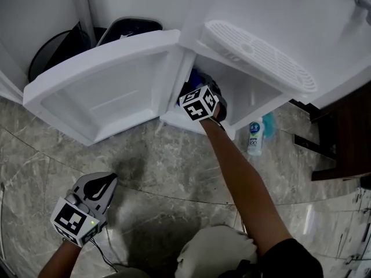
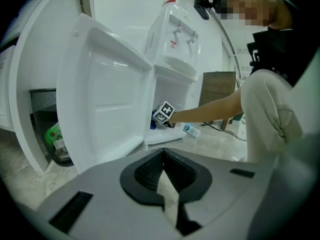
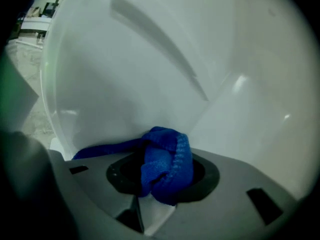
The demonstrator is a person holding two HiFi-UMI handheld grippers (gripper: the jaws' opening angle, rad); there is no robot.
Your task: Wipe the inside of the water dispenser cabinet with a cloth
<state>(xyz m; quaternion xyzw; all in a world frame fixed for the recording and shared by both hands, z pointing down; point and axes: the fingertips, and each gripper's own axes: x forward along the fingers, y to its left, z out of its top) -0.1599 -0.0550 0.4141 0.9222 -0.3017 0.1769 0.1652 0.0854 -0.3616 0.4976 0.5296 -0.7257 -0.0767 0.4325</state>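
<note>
Far left, low over the grey marble floor, the left gripper hangs pinched together on nothing. The white plastic cabinet door stands swung wide. Inside the white water dispenser cabinet, the right gripper clamps a bunched blue terry cloth close to an inner wall. Wiping looks barely begun, with most surfaces left. Room is tight, with the door edge on the left, the ribbed white drip tray overhead and a white plastic bottle just to the right.

Two grippers: left gripper, right gripper. One blue cloth. One water dispenser, one cabinet door. One bottle on floor. One mesh bin.
</note>
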